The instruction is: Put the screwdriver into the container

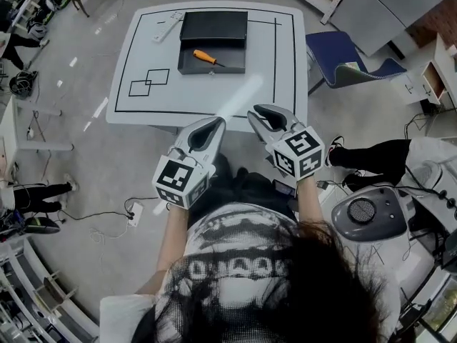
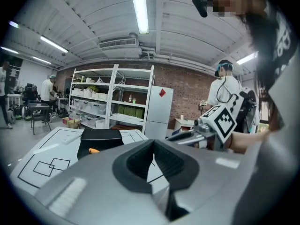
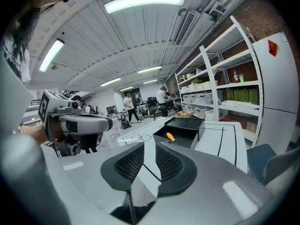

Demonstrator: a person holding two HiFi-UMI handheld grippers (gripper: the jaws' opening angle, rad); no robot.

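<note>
**Screwdriver in the box, tongs held back.** A person stands off from a white table (image 1: pixel 282 63), both tongs pointed toward 12 o'clock above the grey floor (image 1: pixel 107 156). The orange-handled screwdriver (image 1: pixel 207 58) lies inside the black container (image 1: pixel 187 67) at the table's far middle. Its handle points toward 10 o'clock and its shaft toward 4 o'clock, and the container's open lid (image 1: pixel 214 27) is on its 12 o'clock side.

The left tongs (image 1: pixel 216 122) carry nothing. Their pads appear parted by only a thin slit, though the gap is hard to judge even in the left gripper view. The right tongs (image 1: pixel 253 111) stand plainly apart, a strip of table showing between the pads, and grip nothing. Both are well short of the container, with the table's near edge and marked top lying between.

Two overlapping squares (image 1: pixel 148 82) are drawn at the container's 7 o'clock, and a small white strip (image 1: pixel 168 28) lies at its 10 o'clock. A blue chair (image 1: pixel 343 59) sits at the table's 3 o'clock. A power strip (image 1: pixel 133 213) lies on the floor at the person's 9 o'clock. In the left gripper view, white shelving (image 2: pixel 112 97) and a second person in white (image 2: pixel 225 86) stand beyond the table.
</note>
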